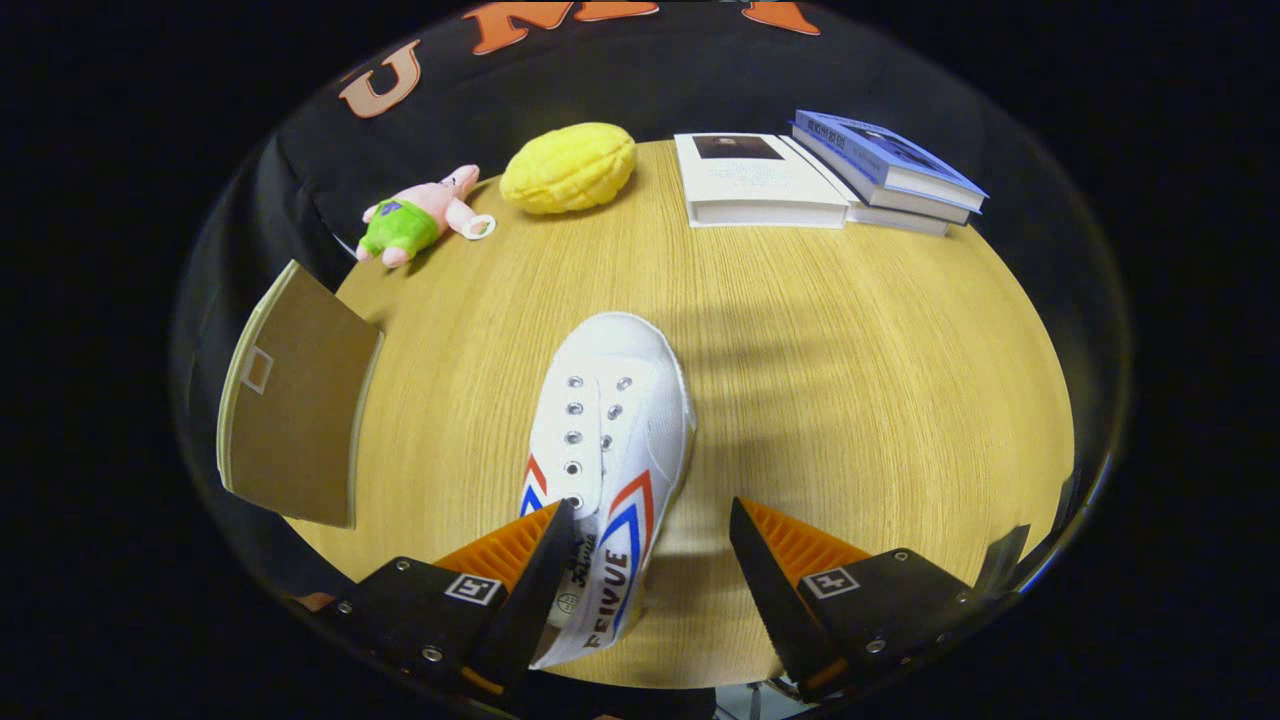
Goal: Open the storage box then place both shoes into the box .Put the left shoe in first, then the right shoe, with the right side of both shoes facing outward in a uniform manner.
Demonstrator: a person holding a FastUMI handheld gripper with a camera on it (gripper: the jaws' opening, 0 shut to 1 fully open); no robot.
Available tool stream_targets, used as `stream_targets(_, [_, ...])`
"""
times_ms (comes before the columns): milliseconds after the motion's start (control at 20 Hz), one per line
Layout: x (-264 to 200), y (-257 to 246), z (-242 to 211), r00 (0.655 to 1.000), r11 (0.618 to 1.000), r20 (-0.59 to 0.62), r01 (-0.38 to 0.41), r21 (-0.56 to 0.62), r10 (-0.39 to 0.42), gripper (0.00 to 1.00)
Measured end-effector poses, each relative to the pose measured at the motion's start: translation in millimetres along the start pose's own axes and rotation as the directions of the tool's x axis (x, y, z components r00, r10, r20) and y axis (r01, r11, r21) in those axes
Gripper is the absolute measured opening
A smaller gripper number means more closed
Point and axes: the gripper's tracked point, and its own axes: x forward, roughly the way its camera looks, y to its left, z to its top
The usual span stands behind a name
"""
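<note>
- Shoe (612,420): white canvas sneaker, lying on the wooden table (850,400), heel end between the gripper fingers, toe pointing away beyond them.
- Gripper (650,560): fingers spread wide; left finger (540,580) overlapping the shoe's collar, possibly touching; right finger well apart from the shoe's side. Not clamped on anything.
- Which shoe of the pair: cannot tell with certainty; only one sneaker seen.
- Handling, judged: light; soft canvas upper likely to collapse under a squeeze; rubber sole and heel stiffer and less slippery. Best hold judged across the heel counter or collar sidewall, near the sole, where least give is expected. Laceless eyelet flaps loose, so poor grip there.
- Risk, judged: pinch high on the canvas liable to fold the upper and let the shoe swing or tip.
- Brown flap (295,400): flat panel with pale edge, left of the shoe at the table edge, apart from it; probably the storage box lid standing open, interior hidden.
- Path from shoe to flap: bare table, no obstruction noted.
- Far side, well apart from the shoe: pink plush toy (420,215), yellow bun-shaped item (568,167), white book (760,180) lying flat, blue books (885,165) stacked beside it. None in the way.
</note>
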Motion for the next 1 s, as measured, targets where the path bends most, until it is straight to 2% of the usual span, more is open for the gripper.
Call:
stream_targets(100, [6,6,-4,0.999,0.998,-0.012,-0.045,0.048,0.046,0.9])
stream_targets(200, [9,11,-7,0.998,0.996,-0.01,-0.056,0.073,0.057,0.74])
stream_targets(250, [7,12,-6,0.999,0.995,-0.009,-0.051,0.088,0.052,0.58])
stream_targets(300, [10,9,-6,0.999,0.994,-0.01,-0.049,0.102,0.051,0.55])
stream_targets(400, [5,6,-4,0.998,0.982,-0.013,-0.057,0.18,0.06,0.39])
stream_targets(450, [6,4,-5,0.998,0.977,-0.016,-0.061,0.204,0.065,0.26])
stream_targets(550, [4,2,-4,0.998,0.972,-0.023,-0.049,0.228,0.056,0.15])
stream_targets(650, [-2,2,-1,0.998,0.97,-0.017,-0.047,0.239,0.053,0.08])
stream_targets(750, [-17,4,9,0.996,0.963,0.003,-0.092,0.254,0.095,0.08])
stream_targets(850, [-36,33,24,0.991,0.957,0.021,-0.13,0.259,0.13,0.07])
stream_targets(1000, [-49,56,54,0.987,0.961,0.067,-0.159,0.225,0.147,0.07])
